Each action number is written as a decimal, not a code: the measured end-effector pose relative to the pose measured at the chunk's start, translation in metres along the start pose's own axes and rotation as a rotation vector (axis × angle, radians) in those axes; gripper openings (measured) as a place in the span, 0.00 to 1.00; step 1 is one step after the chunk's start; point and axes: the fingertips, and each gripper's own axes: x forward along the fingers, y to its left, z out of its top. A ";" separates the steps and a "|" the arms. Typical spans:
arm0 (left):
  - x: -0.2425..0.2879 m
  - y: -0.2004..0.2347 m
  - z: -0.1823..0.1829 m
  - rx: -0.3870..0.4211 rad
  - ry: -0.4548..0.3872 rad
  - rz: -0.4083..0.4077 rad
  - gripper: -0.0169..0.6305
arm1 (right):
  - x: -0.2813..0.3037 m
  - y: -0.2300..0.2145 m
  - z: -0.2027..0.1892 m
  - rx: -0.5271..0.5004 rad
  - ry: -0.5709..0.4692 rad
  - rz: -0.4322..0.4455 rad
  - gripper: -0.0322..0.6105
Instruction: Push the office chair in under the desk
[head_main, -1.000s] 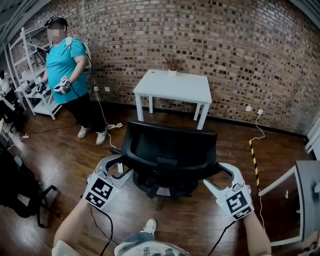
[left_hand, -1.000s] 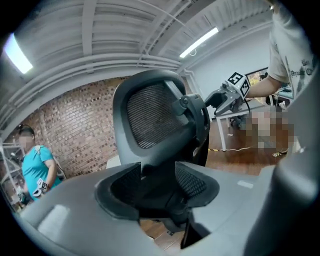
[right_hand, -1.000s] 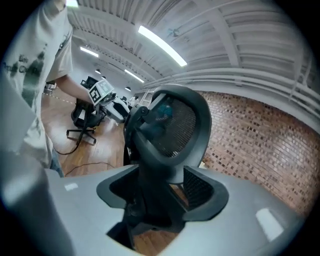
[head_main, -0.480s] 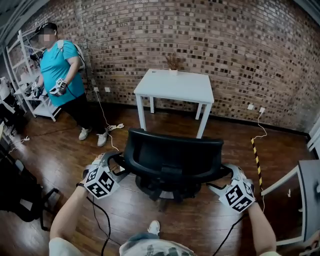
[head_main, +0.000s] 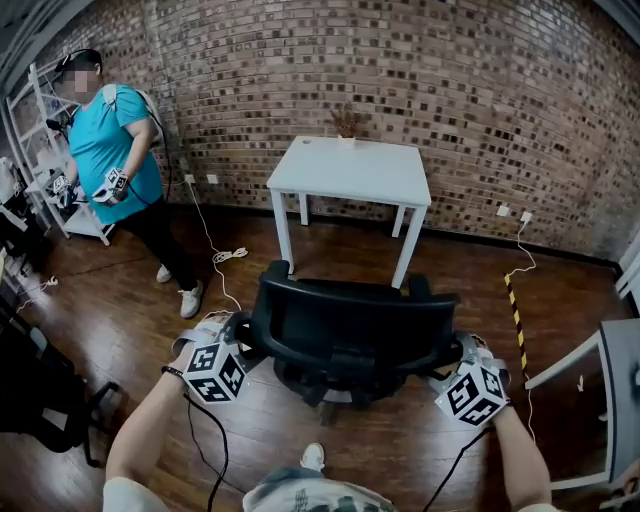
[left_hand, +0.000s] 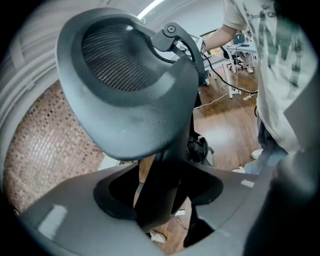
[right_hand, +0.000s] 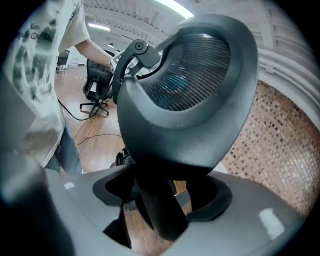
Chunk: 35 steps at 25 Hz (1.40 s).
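Observation:
The black office chair (head_main: 350, 320) stands with its backrest toward me and its seat facing the white desk (head_main: 350, 170) by the brick wall. My left gripper (head_main: 240, 332) is at the backrest's left edge, my right gripper (head_main: 455, 352) at its right edge. In the left gripper view the backrest (left_hand: 130, 85) fills the frame and its dark frame post runs between the left gripper's (left_hand: 160, 200) jaws, touching both. The right gripper view mirrors this: the backrest (right_hand: 190, 95) sits above the right gripper (right_hand: 160, 205), its post clasped. Both pairs of jaws have just been closing onto that frame.
A person in a teal shirt (head_main: 105, 150) stands at the far left beside white shelving (head_main: 35, 140). A white cable (head_main: 225, 255) lies on the wooden floor. A yellow-black strip (head_main: 512, 315) and a grey table (head_main: 618, 390) are at the right, with dark furniture (head_main: 40, 390) at the left.
Both grippers have moved in from beside the chair and closed on the backrest's edges. The chair has shifted toward the desk. The person in teal has stepped left.

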 end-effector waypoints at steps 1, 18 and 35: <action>0.000 0.001 0.000 0.004 -0.003 -0.002 0.46 | 0.000 -0.001 0.001 -0.002 -0.002 -0.005 0.56; 0.045 0.062 -0.015 0.004 -0.003 -0.022 0.46 | 0.049 -0.052 0.006 0.020 0.038 -0.061 0.57; 0.097 0.135 -0.045 0.039 -0.007 -0.053 0.47 | 0.121 -0.090 0.018 -0.040 0.071 -0.093 0.49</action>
